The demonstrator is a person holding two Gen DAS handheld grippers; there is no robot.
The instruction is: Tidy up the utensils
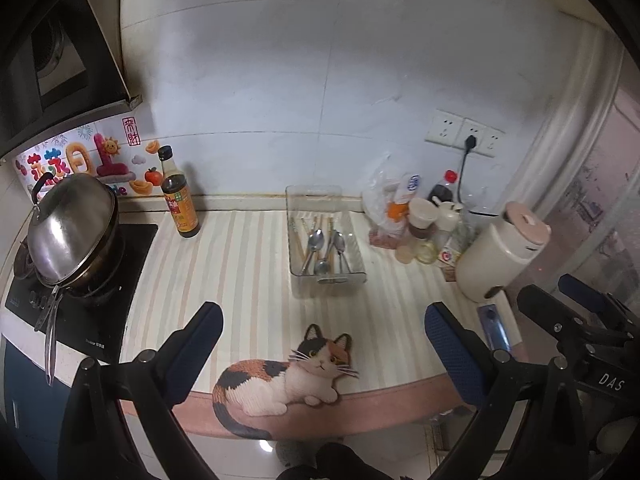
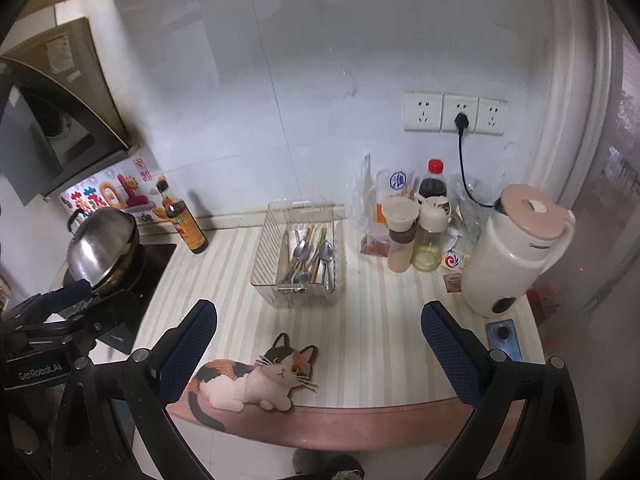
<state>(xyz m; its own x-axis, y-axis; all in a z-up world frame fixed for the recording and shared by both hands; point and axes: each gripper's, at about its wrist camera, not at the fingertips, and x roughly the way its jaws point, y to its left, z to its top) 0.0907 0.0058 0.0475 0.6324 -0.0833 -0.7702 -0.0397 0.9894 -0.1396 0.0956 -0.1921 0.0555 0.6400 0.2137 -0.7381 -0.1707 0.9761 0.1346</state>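
The left gripper (image 1: 322,344) is held with jaws spread wide, nothing between them; the right gripper (image 2: 318,338) likewise. A clear plastic tray (image 2: 262,258) is seen at 12 o'clock on the striped mat (image 2: 372,336), containing spoons (image 2: 327,254) and chopsticks (image 2: 316,270). A soy sauce bottle (image 2: 186,226) stands at 10 o'clock, a cream kettle (image 2: 512,252) at 2 o'clock.

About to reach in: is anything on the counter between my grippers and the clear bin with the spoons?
Nothing visible. Both the left gripper and right gripper are open, with only bare striped mat before the clear bin; the cat figure is flat print.
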